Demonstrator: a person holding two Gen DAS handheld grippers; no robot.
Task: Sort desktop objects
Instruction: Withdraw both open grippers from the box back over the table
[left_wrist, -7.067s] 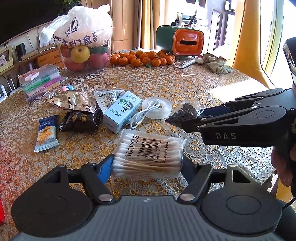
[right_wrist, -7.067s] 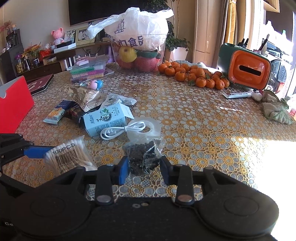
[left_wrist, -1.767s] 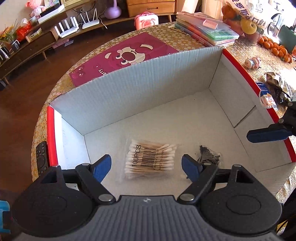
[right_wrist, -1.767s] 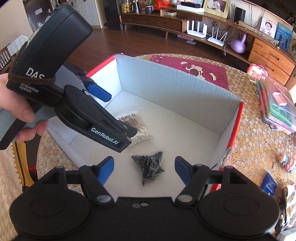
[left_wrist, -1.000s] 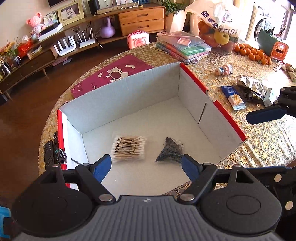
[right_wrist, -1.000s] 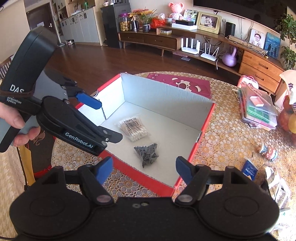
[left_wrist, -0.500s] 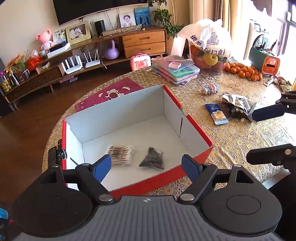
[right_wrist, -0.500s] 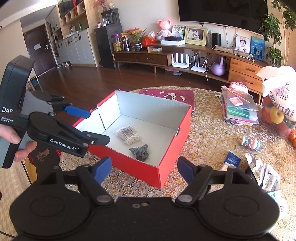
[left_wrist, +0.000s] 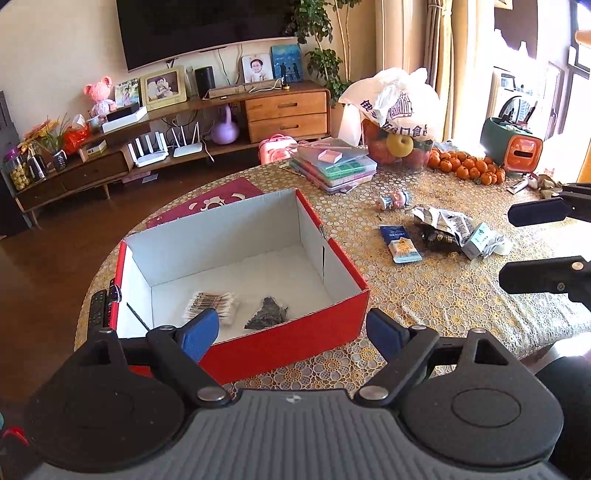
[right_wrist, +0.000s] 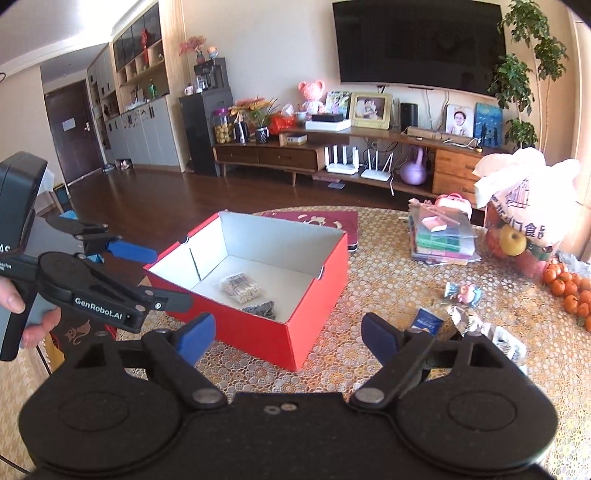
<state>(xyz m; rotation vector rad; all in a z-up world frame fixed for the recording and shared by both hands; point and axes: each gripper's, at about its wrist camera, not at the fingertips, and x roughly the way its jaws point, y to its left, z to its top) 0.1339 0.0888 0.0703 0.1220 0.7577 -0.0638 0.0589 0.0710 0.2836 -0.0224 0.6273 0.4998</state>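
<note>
A red cardboard box (left_wrist: 295, 334) (right_wrist: 317, 295) with a white inside stands on the table's near left. On its floor lie the cotton swab pack (left_wrist: 210, 304) (right_wrist: 242, 286) and the small bag of dark bits (left_wrist: 267, 317) (right_wrist: 262, 309). My left gripper (left_wrist: 291, 332) hovers open and empty above the box's near wall; it also shows as the left gripper (right_wrist: 147, 273) in the right wrist view. My right gripper (right_wrist: 288, 334) is open and empty too, held high and back from the box. A pile of snack packets (left_wrist: 443, 230), a blue packet (left_wrist: 400, 243) and a light blue carton (left_wrist: 478, 240) lie on the table to the right.
A small figurine (left_wrist: 393, 199) (right_wrist: 461, 290), stacked plastic cases (left_wrist: 332, 166), a bag of fruit (left_wrist: 399, 122), mandarins (left_wrist: 465, 168) and an orange-green holder (left_wrist: 513, 149) sit at the table's far side. Remote controls (left_wrist: 101, 308) lie left of the box. A hand (right_wrist: 22, 317) holds the left gripper.
Both grippers have kept rising and pulling back from the box, so it looks smaller. Earlier they carried the swab pack and the dark bag; both now lie released in the box.
</note>
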